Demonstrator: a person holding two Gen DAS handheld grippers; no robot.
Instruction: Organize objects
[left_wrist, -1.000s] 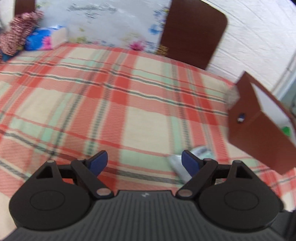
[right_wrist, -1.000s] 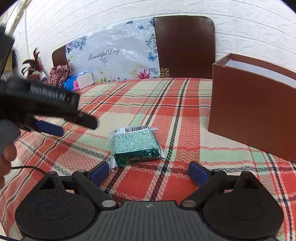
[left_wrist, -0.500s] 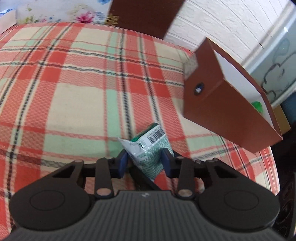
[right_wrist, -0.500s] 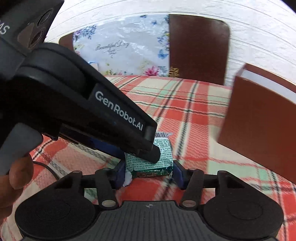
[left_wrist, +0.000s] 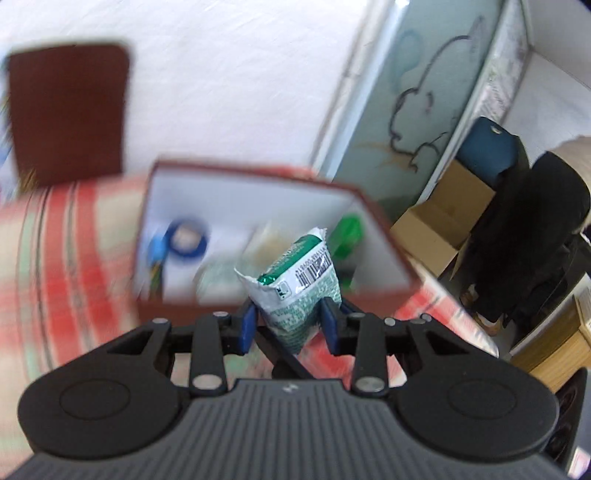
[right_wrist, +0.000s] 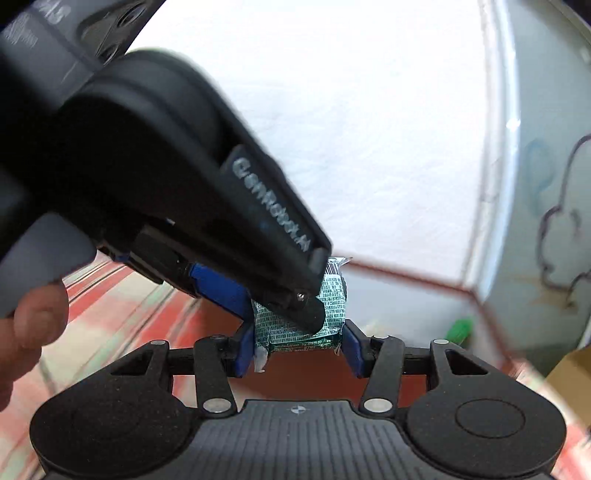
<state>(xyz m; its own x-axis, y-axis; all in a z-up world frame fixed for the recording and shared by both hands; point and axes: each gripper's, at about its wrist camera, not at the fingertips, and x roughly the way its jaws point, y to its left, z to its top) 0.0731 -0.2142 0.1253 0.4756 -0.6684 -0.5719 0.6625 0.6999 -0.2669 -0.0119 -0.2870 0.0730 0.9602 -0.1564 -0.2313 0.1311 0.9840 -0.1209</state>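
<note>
Left wrist view shows the left tool (left_wrist: 288, 325) clamped on a green packet (left_wrist: 295, 291), a crinkly foil pouch with a white barcode patch and a torn, ragged top edge. Its blue pads (left_wrist: 248, 328) press the packet's sides. The packet hangs in the air at the near rim of a brown box (left_wrist: 384, 236) with stiff rust-red walls and a smooth white lining. Inside, blurred, lie a blue ring (left_wrist: 186, 238) and something bright green (left_wrist: 345, 232). A red-and-cream plaid cloth covers the table (left_wrist: 66, 258); a dark brown chair back (left_wrist: 68, 110) stands far left, cardboard cartons (left_wrist: 443, 221) to the right.

From the right wrist, the right tool (right_wrist: 297, 345) also pinches the packet (right_wrist: 332, 314), while the left tool's black body (right_wrist: 184, 184) crosses in front and hides much of it.

Half a second ago the packet lay on the plaid cloth between both tools; now it is lifted to the box.
</note>
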